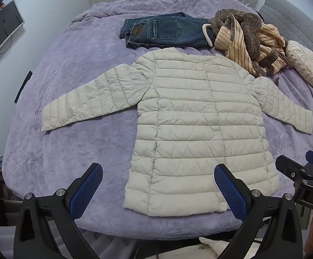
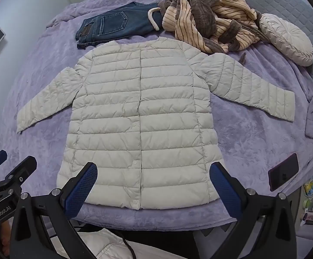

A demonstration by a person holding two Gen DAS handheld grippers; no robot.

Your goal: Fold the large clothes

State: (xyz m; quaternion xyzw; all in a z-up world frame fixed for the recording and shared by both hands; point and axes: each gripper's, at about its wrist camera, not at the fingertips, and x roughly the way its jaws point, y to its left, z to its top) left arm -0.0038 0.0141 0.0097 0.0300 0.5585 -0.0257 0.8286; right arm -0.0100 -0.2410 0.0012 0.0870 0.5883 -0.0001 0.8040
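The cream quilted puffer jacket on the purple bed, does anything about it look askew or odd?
The cream quilted puffer jacket lies flat and buttoned. Only its sleeve nearest the round cream cushion bunches at the shoulder. Nothing else stands out.

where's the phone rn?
Right wrist view only: the phone lies on the purple blanket at the bed's right edge, right of the puffer jacket's hem.

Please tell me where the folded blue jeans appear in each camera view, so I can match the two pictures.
Left wrist view: the jeans lie at top centre, beyond the jacket's collar.
Right wrist view: the jeans lie at upper left, beyond the jacket's left shoulder.
Shared landmark: the striped brown robe lies immediately right of the jeans in both.
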